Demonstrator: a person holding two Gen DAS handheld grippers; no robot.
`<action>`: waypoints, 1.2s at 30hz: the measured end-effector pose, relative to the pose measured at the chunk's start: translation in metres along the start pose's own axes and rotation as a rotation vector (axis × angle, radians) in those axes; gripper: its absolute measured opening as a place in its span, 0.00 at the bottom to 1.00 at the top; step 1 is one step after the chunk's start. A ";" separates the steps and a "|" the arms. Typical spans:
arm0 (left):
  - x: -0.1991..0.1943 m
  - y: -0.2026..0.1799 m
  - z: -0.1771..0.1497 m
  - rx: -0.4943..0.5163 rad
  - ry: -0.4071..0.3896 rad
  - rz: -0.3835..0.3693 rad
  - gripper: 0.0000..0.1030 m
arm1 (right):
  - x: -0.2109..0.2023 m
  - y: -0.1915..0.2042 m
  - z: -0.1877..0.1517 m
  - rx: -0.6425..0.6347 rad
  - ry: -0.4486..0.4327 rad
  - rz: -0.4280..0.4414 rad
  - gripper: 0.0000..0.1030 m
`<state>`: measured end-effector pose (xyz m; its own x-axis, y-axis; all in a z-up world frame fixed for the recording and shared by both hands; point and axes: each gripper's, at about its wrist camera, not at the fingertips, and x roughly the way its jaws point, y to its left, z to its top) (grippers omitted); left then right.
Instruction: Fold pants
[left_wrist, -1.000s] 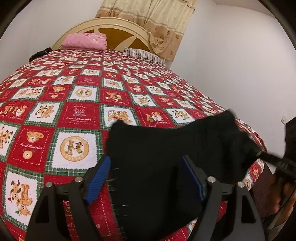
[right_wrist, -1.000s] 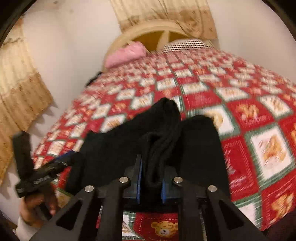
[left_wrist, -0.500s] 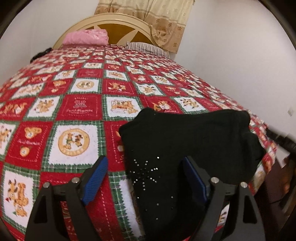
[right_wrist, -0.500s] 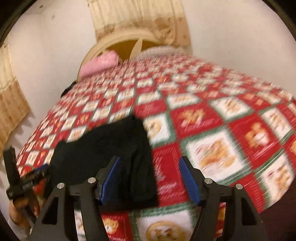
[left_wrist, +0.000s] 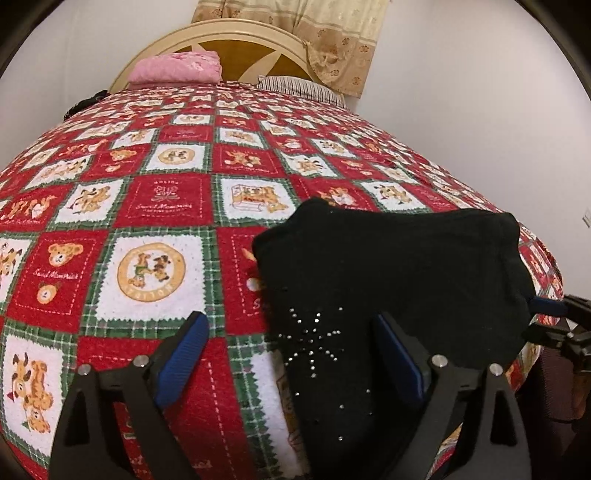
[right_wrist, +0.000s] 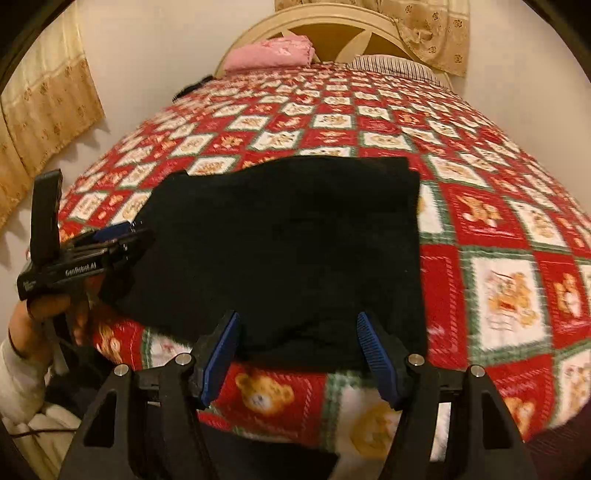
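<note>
both tongs, left (left_wrist: 288, 354) and right (right_wrist: 297, 350), spread, jaws just widened; folded black pants (right_wrist: 288, 243) flat beneath, unpinched

"GenRobot.AI" stands on the left claw (right_wrist: 136, 230); "Sweet Memories" on the bedspread (left_wrist: 166, 205).

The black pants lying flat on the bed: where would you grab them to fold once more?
Probably pinch the black pants at the near edge, coming from the foot of the bed, where the right gripper hangs open. That edge lies straight and free.
</note>
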<state>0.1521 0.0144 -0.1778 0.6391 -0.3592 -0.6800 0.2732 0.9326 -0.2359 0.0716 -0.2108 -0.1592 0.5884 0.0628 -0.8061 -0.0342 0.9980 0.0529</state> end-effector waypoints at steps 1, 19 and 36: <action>-0.001 0.000 0.000 -0.001 0.000 0.001 0.91 | -0.003 0.000 0.000 -0.003 0.000 -0.006 0.65; -0.002 0.006 0.002 0.015 0.025 0.059 0.96 | -0.006 -0.011 0.013 0.017 -0.063 -0.007 0.65; 0.001 0.004 0.005 0.023 0.045 0.065 0.97 | 0.048 0.038 0.021 -0.134 -0.062 0.040 0.65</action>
<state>0.1573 0.0174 -0.1762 0.6230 -0.2957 -0.7242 0.2489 0.9526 -0.1748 0.1154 -0.1699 -0.1839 0.6332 0.1063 -0.7667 -0.1636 0.9865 0.0016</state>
